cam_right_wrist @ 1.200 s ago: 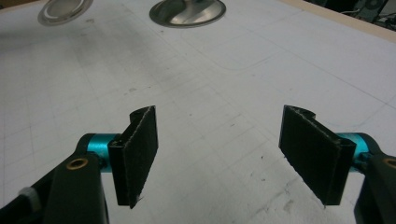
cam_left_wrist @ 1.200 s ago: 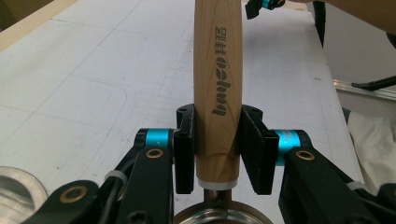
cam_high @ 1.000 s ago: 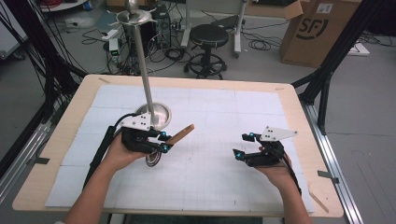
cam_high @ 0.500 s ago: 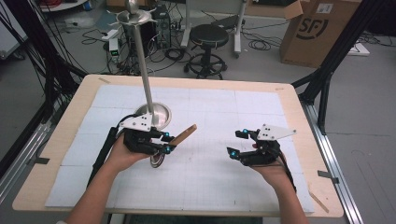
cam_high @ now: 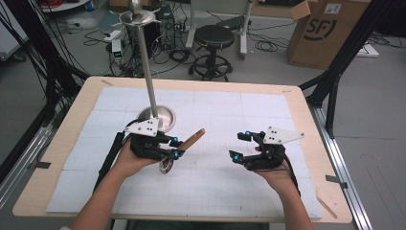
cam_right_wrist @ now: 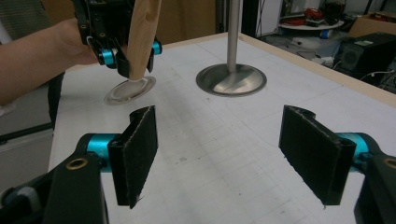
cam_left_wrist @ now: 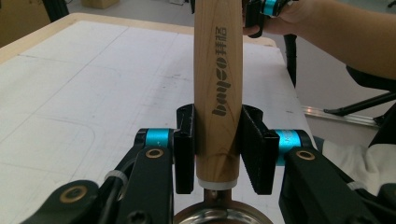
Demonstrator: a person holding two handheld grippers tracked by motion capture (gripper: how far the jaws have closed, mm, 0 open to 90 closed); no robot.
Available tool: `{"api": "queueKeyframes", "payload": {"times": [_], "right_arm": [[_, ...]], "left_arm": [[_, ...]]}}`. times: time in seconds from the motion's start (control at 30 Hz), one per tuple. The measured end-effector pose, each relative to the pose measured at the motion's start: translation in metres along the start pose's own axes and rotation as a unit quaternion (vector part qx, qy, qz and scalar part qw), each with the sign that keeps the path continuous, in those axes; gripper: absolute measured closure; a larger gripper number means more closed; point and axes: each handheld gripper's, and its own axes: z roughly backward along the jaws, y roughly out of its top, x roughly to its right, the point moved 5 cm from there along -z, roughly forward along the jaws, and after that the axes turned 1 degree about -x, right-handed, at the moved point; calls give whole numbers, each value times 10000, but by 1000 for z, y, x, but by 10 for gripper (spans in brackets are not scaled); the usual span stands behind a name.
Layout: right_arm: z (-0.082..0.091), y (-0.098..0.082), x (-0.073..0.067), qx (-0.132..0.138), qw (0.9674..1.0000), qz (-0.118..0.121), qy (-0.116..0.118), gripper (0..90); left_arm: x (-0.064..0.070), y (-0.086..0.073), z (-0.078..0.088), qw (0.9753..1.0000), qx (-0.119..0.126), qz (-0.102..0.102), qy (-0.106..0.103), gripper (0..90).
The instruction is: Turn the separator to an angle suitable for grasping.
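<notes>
right gripper (cam_high: 242, 146) has drifted a little inward and up off the white table mat (cam_high: 215, 182) since a second back; its jaws stand wide apart with nothing between them. left gripper (cam_high: 175, 147) unmoved, jaws clamped on the light wooden handle (cam_left_wrist: 218, 93) of a small round metal strainer (cam_right_wrist: 130, 89), held just above the mat, beside the steel pole stand's round base (cam_right_wrist: 231, 79).

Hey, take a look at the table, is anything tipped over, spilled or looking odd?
Nothing spilled or broken. The left tongs grip a strainer by its wooden handle, tilted up off the white mat rather than lying flat. The metal stand is upright. The right tongs hang open with nothing in them.
</notes>
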Motion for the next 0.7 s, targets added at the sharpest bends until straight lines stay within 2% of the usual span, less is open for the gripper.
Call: {"api": "queueKeyframes", "payload": {"times": [0.7], "right_arm": [[-4,8,-8,127,9998,65,149,271]], "left_arm": [[6,3,-9,9997,109,-40,-197,682]]}}
